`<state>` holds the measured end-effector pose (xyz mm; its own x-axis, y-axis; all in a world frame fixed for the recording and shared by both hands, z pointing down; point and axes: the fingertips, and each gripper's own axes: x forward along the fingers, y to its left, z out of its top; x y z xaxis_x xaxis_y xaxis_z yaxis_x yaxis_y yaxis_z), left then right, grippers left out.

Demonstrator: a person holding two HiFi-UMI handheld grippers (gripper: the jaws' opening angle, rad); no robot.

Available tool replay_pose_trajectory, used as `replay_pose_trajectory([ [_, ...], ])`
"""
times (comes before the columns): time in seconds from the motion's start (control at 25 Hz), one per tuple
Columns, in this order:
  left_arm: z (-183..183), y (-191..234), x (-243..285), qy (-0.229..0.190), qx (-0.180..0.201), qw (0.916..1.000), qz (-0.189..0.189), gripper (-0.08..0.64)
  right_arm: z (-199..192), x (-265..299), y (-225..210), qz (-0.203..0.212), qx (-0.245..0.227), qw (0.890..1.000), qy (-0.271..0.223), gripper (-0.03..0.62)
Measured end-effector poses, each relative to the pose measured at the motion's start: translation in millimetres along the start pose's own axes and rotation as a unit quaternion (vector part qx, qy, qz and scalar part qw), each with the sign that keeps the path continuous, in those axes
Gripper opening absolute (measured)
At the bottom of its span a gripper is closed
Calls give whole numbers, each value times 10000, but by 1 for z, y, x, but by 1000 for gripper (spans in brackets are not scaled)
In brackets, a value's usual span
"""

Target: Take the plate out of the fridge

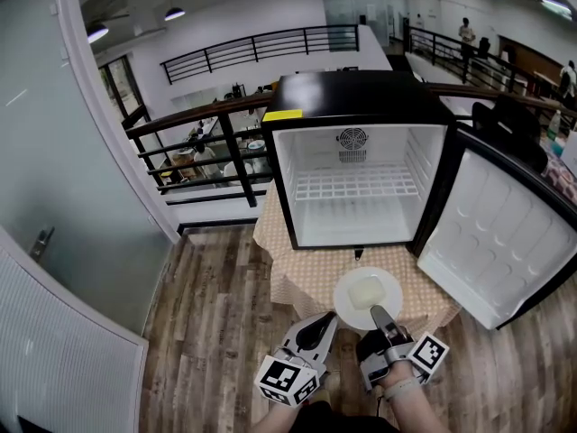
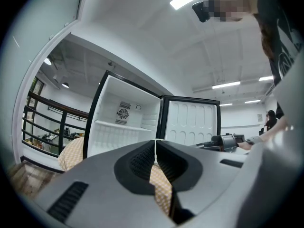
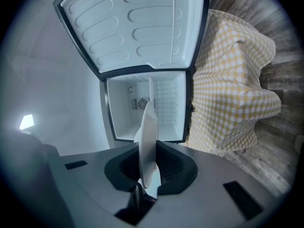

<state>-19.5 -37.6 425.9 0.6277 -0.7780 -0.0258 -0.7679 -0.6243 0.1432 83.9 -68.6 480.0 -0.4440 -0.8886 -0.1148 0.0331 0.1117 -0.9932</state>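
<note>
The white plate (image 1: 367, 294) hangs over the front of the checked table, outside the open fridge (image 1: 359, 97). My right gripper (image 1: 380, 315) is shut on its near rim. In the right gripper view the plate (image 3: 148, 132) shows edge-on, pinched between the jaws of the right gripper (image 3: 148, 169), with the fridge (image 3: 142, 106) beyond it. My left gripper (image 1: 320, 328) sits to the left of the plate, apart from it. In the left gripper view the left gripper (image 2: 155, 152) is shut with nothing between its pads and faces the fridge (image 2: 124, 122). The fridge's wire shelf (image 1: 353, 184) is bare.
The fridge door (image 1: 499, 242) swings out to the right. A yellow checked cloth (image 1: 290, 269) covers the small table under the fridge. A black railing (image 1: 203, 152) runs behind it, a grey wall (image 1: 63, 197) stands at left, and wood floor (image 1: 216, 332) lies below.
</note>
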Motion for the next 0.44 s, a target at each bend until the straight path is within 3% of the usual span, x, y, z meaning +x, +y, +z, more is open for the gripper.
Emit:
replay_pose_trajectory([
  [0.44,-10,-39,-21,92,18,10000,-30,17,-5,-41,4,16,32,10000,43,57],
])
